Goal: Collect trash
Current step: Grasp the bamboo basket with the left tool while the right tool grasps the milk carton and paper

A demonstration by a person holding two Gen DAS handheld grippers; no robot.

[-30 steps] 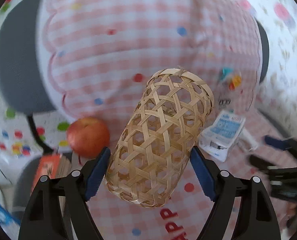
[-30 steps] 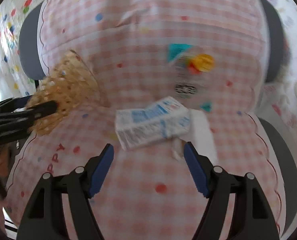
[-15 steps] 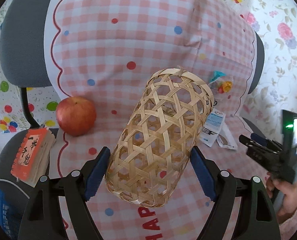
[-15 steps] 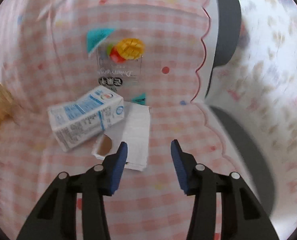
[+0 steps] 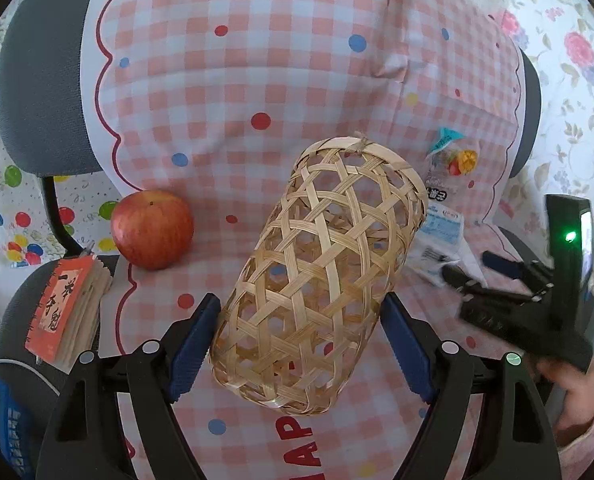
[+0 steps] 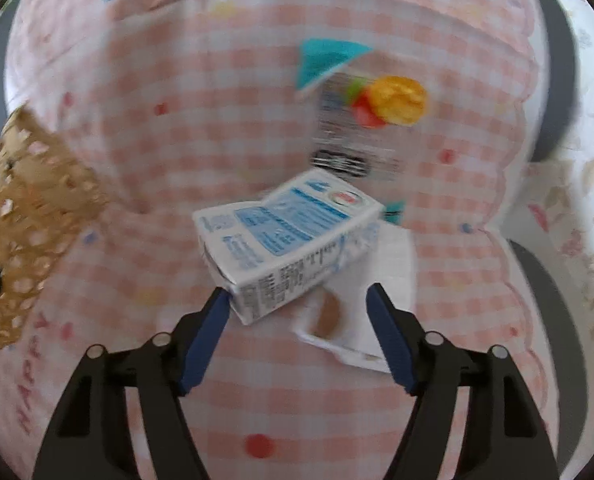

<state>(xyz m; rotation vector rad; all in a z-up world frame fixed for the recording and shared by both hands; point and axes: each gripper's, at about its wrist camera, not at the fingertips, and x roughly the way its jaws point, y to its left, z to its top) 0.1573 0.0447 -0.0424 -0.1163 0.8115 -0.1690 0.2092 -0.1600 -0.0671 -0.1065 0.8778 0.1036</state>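
while left gripper (image 5: 299, 344) clamps woven basket (image 5: 321, 276), right gripper (image 6: 299, 308) – just reopened – straddles carton (image 6: 289, 240)

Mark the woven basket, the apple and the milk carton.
woven basket (image 5: 321, 280): left wrist view, middle of its side wall.
apple (image 5: 152, 229): left wrist view, centre of its red skin.
milk carton (image 6: 293, 232): right wrist view, blue-printed top face.

A pink-and-white checked cloth (image 5: 233, 92) with coloured dots and a scalloped red edge covers the tabletop. An apple (image 5: 152, 229) rests at the cloth's left edge. Toward the right edge lie a blue-and-white carton (image 6: 293, 236) on its side, a white paper napkin (image 6: 377, 300) partly beneath it, and a clear printed wrapper (image 6: 357, 120) just beyond the carton.
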